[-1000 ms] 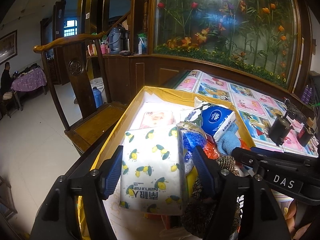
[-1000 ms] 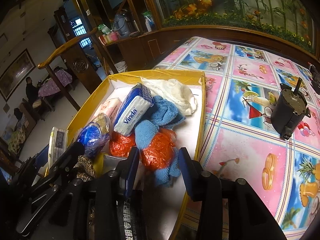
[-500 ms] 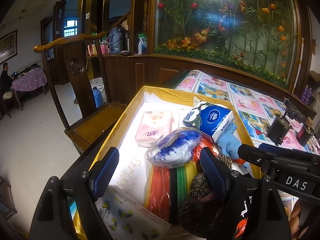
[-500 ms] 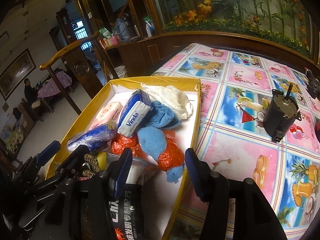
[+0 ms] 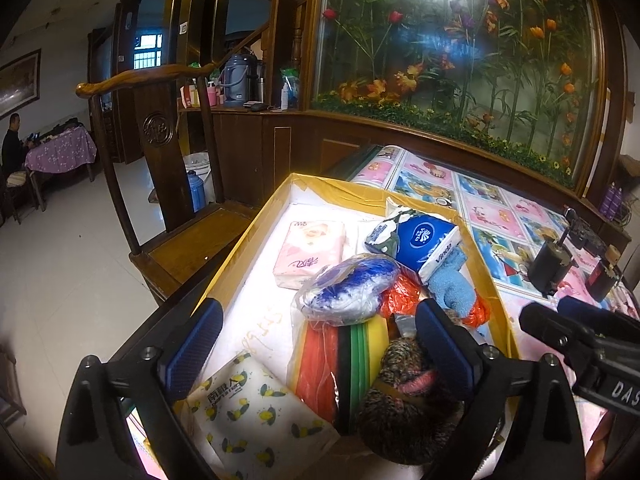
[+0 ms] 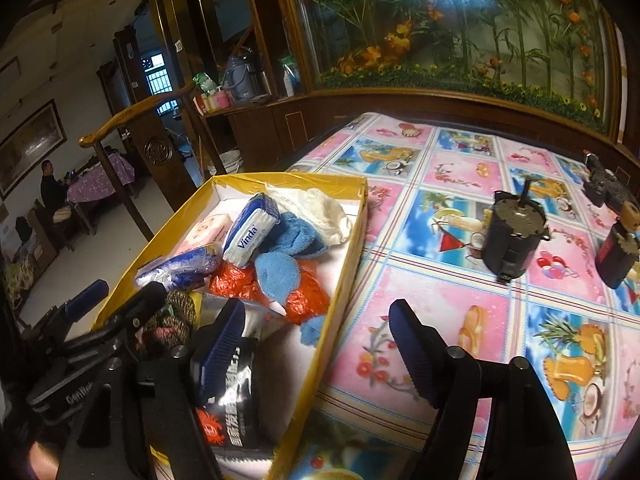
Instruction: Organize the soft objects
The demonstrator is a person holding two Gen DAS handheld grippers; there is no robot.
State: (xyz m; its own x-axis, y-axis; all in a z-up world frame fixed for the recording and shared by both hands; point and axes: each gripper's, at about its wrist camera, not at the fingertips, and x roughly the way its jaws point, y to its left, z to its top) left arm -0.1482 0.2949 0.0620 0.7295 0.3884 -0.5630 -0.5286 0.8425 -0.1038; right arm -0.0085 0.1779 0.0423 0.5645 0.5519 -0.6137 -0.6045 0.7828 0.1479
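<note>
A yellow-rimmed box [image 5: 236, 252] [image 6: 344, 276] on the table holds soft things. A lemon-print tissue pack [image 5: 256, 412] lies at its near left corner. Beyond lie a pink tissue pack [image 5: 310, 254], a blue Vinda pack [image 5: 426, 240] [image 6: 252, 230], a blue-white bagged bundle [image 5: 348, 288], orange bags [image 6: 296, 292], a blue cloth [image 6: 280, 270], striped cloths [image 5: 340, 360], a knitted item [image 5: 404, 392] and a black packet [image 6: 228, 404]. My left gripper [image 5: 316, 348] is open and empty above the box's near end. My right gripper [image 6: 318, 348] is open and empty over the box's right rim.
A cartoon-print tablecloth [image 6: 460, 300] covers the table. A black motor [image 6: 512, 236] and another dark part [image 6: 616, 256] stand on it at the right. A wooden chair [image 5: 168, 184] stands left of the box. A glass flower cabinet [image 5: 460, 60] runs behind.
My left gripper opened and let the lemon-print tissue pack drop into the box's near left corner, then drew back. My right gripper opened wider and moved right, off the orange bags.
</note>
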